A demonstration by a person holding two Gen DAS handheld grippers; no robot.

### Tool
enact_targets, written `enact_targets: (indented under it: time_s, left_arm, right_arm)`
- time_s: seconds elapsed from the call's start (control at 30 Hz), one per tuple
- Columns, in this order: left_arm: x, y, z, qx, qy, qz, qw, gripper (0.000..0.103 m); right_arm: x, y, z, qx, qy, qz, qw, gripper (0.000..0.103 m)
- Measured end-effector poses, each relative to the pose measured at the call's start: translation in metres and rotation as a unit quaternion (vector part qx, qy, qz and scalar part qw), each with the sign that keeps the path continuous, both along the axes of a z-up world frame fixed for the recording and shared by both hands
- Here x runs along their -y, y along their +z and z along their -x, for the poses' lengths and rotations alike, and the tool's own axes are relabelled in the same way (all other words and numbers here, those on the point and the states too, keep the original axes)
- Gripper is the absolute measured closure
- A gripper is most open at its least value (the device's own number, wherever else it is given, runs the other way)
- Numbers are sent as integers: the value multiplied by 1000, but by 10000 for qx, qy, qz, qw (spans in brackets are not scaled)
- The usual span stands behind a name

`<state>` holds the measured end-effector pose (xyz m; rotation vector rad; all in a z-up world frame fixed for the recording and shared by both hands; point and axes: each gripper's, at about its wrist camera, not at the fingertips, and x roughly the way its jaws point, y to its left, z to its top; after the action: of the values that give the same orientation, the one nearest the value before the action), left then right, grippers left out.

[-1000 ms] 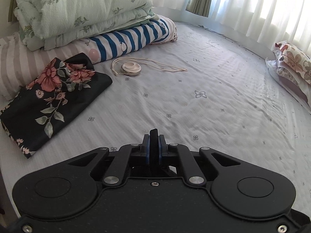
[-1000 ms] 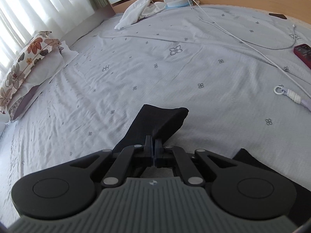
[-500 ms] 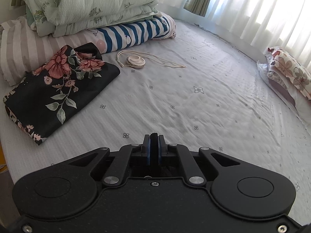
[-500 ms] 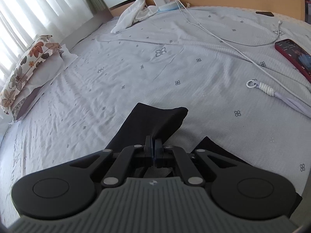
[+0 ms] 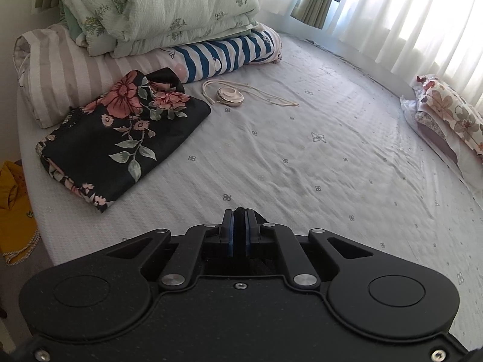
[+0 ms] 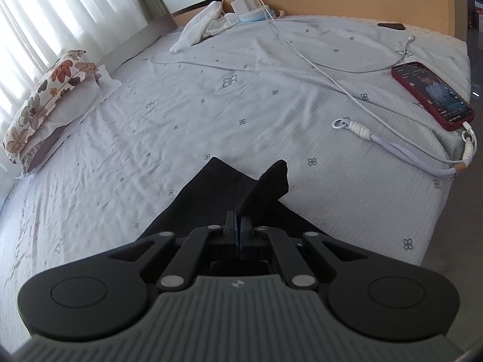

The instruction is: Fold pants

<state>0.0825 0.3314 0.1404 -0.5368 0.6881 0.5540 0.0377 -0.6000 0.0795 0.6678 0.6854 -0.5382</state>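
Since a second ago, both grippers have pulled back toward the near bed edge. Left gripper [image 5: 240, 211] pinches dark fabric, probably the black pants [image 6: 211, 199], mostly hidden; right gripper [image 6: 240, 223] clamps a raised corner, the rest draped on the bedsheet [image 6: 181, 120].

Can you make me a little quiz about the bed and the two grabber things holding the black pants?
1. True or false: the red phone has a white cable plugged in.
2. What lies beside the round cream disc with a cord: A) folded black floral cloth, B) a shoe, C) a book?
3. Fill in: both the left gripper and the right gripper are shut on the black ____.

Key: 1 true; 2 A; 3 pants.
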Motion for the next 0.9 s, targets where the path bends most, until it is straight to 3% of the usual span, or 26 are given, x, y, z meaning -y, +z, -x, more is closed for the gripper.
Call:
enact_targets:
  time_s: [0.23,0.57,0.77,0.9]
  left_arm:
    - [2,-4,30,-106,-47,-77,9999,96]
    - [1,-40,52,-454,-39,-191,9988,95]
    - [-2,-59,57,-647,28,-277,9975,94]
    - [5,-69,51,-827,-38,-539,9951,93]
  right_arm:
    - [-2,-9,43,-91,82,83,9999,100]
    - [4,-41,92,-252,-34,-76,9996,100]
    - [3,-46,99,-529,-35,475,9975,100]
    - [3,-51,100,-613,63,468,9970,101]
